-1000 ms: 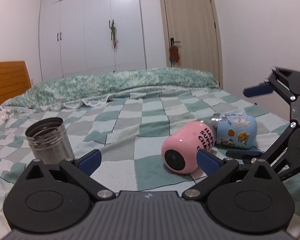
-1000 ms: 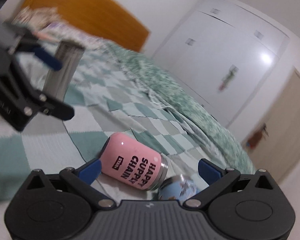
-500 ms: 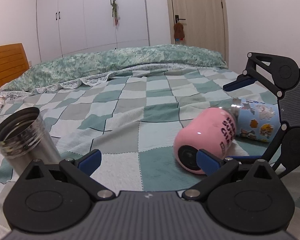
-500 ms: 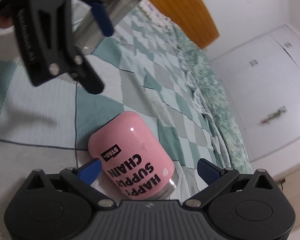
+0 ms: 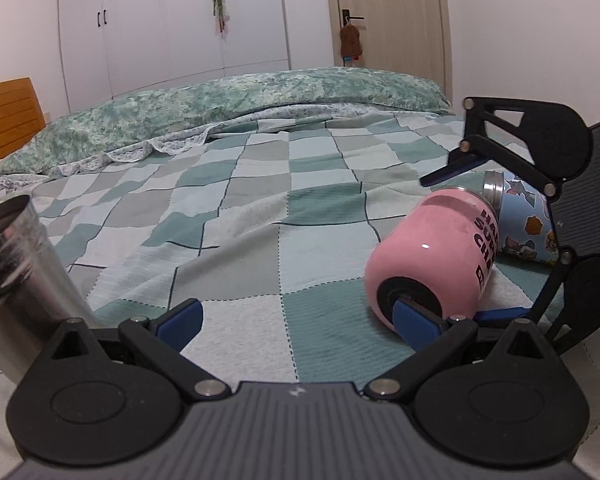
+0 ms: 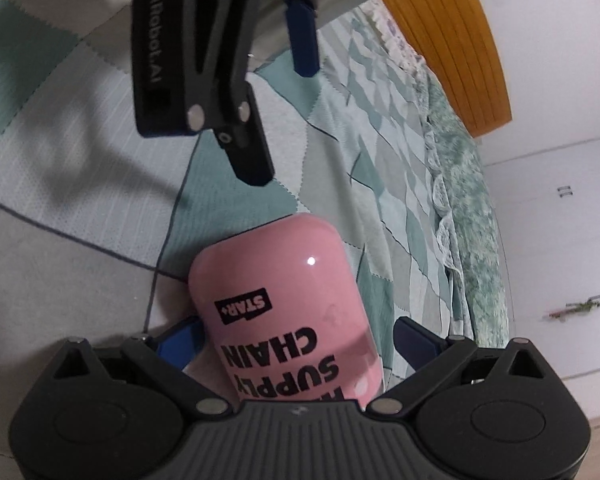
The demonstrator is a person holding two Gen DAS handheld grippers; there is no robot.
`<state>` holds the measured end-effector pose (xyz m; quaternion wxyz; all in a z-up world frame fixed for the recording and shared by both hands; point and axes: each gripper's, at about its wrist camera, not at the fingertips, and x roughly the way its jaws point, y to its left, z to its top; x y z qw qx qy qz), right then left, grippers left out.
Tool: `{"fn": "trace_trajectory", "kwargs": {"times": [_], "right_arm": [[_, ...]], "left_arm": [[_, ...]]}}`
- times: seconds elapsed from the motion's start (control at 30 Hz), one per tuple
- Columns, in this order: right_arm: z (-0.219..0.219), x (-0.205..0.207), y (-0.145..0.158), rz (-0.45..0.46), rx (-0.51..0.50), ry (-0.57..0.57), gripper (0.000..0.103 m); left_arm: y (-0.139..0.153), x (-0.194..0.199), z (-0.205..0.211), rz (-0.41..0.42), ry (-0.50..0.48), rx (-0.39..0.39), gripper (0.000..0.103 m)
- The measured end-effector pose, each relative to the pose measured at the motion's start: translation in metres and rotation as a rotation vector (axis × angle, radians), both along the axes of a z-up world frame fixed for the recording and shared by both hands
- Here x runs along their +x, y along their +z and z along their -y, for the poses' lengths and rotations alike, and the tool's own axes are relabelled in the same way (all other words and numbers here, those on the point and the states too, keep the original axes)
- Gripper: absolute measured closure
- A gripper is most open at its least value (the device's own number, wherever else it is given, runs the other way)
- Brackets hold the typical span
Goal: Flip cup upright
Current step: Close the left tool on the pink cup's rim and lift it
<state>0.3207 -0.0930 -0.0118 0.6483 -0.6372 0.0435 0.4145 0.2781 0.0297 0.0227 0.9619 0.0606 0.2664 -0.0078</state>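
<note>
Checkered bedspread point(image 5: 236, 264) under toppled pink cup point(image 5: 432, 256)

**Obscured and cropped items**

Blue cup point(image 5: 534, 224): largely hidden behind the pink cup point(image 5: 432, 264) and the right gripper point(image 5: 466, 244). Steel cup point(image 5: 16, 280): cropped by the frame's left edge. Pink cup's mouth: hidden in both views.

A home bedroom: quilted bed point(image 5: 260, 216), white wardrobe point(image 5: 172, 24), door point(image 5: 384, 12).

pink cup point(image 6: 288, 316) "STAR+", "SUPPLY CHAIN", left gripper point(image 6: 256, 76) "GenRobot.AI"
</note>
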Motion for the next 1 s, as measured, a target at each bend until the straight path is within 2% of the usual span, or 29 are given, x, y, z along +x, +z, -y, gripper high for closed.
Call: {"fn": "trace_trajectory", "kwargs": {"times": [0.3,0.43,0.6,1.0], "right_arm": [[-0.011,0.003,-0.011,0.054,-0.038,0.071,0.003],[-0.014,0.005,-0.010,0.018,-0.036,0.033,0.015],[-0.008,-0.006,-0.009,0.057,-0.039,0.056,0.017],[0.009,-0.064,0.019,0.128,-0.042,0.025,0.017]], "left_arm": [[-0.005,0.002,0.004,-0.004,-0.028,0.013,0.000],[-0.005,0.002,0.004,-0.003,-0.034,0.010,0.000],[-0.002,-0.004,0.007,0.003,-0.045,0.006,0.000],[0.036,-0.061,0.019,0.071,-0.064,0.002,0.000]]}}
